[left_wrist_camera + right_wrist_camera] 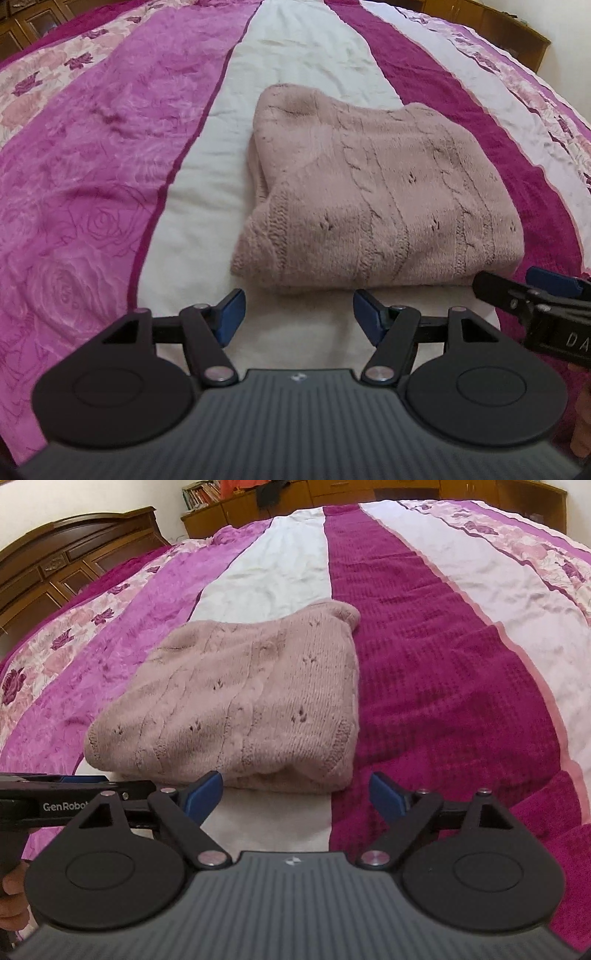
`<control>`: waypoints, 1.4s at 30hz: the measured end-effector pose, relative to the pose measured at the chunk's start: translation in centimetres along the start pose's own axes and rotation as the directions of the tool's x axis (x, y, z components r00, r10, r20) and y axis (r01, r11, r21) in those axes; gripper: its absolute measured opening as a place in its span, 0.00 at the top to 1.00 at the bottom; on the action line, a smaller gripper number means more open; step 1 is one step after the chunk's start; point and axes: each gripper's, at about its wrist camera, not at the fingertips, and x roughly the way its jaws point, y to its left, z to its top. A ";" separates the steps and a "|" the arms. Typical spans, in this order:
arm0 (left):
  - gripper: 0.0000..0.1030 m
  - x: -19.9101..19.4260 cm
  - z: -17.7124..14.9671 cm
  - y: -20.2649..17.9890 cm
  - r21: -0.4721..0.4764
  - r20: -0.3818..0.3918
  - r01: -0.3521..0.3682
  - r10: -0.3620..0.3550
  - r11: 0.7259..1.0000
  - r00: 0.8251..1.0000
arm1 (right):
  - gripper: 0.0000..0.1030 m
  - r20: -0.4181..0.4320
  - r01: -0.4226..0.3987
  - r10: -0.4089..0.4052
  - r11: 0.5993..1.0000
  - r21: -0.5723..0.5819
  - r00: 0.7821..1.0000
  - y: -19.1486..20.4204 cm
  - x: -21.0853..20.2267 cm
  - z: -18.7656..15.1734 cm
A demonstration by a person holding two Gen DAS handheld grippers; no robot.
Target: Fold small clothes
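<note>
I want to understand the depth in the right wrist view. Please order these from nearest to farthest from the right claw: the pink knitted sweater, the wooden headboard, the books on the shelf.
1. Pink knitted sweater: folded on the bedspread, just ahead of the right claw, slightly left.
2. Wooden headboard: at the far left bed edge.
3. Books: on the shelf beyond the bed, top of view.

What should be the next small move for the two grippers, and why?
Probably draw both back. The pink knitted sweater already lies folded in a compact bundle on the bedspread. The left gripper and the right gripper stand open and empty just short of its near edge, so no further fold seems needed.
</note>
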 end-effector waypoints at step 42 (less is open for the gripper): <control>0.36 0.6 -0.3 -1.1 0.035 -0.005 -0.012 0.012 0.999 1.000 | 0.11 -0.040 -0.012 0.013 0.999 0.035 0.999 -0.2 0.9 -0.1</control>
